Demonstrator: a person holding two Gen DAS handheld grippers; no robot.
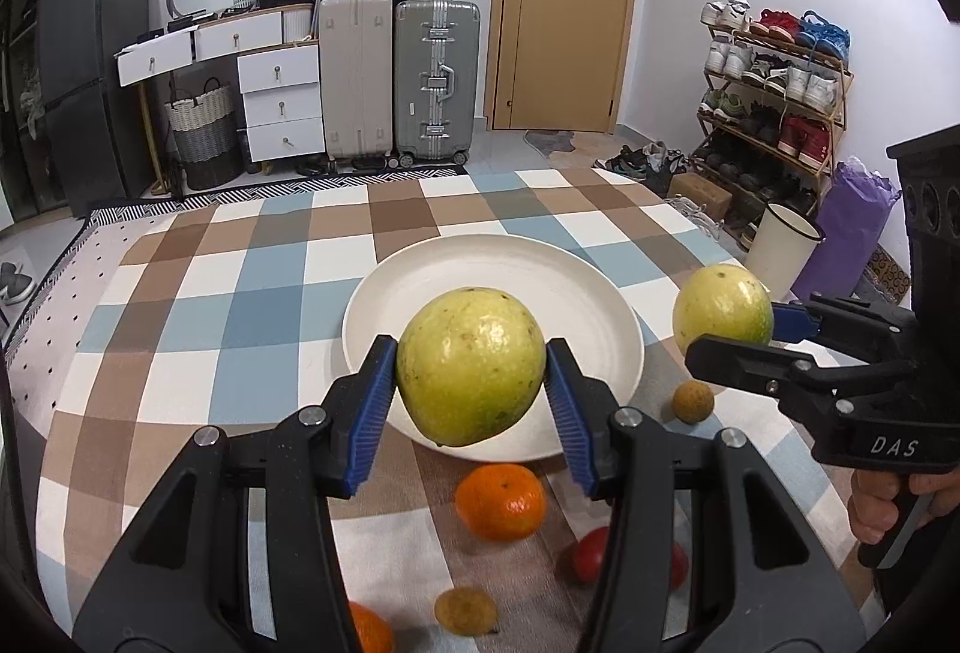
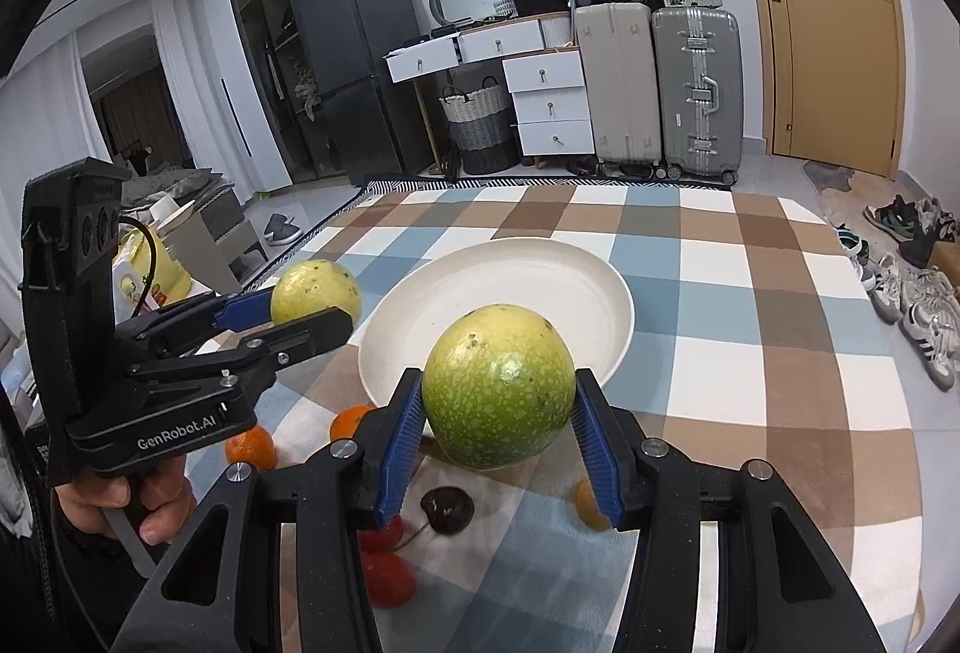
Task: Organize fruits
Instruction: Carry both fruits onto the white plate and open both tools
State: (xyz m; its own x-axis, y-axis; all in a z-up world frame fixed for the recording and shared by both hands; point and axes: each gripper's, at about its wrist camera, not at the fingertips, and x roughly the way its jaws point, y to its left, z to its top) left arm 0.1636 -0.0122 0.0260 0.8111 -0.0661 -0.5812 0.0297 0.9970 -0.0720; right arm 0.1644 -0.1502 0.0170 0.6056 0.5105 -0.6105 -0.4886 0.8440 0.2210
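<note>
Two round, waxy yellow-green fruits were in your grip, one per hand. Your left hand-held gripper had its ribbed blue pads pressed on either side of the yellower fruit, smooth-skinned with small brown flecks, held above the near rim of the plate. Your right hand-held gripper was likewise clamped, partly closed, on the greener fruit, whose skin was mottled with pale speckles; it hung over the plate's near edge too.

Plate: wide, shallow, matte cream, bare, resting on the tabletop under a soft checked cloth of blue, brown and white.

Loose on the cloth near you: a glossy mandarin, a small tan, rough-skinned round fruit and a red fruit partly behind a finger.

Only the right wrist view showed a dark, shiny cherry; only the left showed the shoe rack.
</note>
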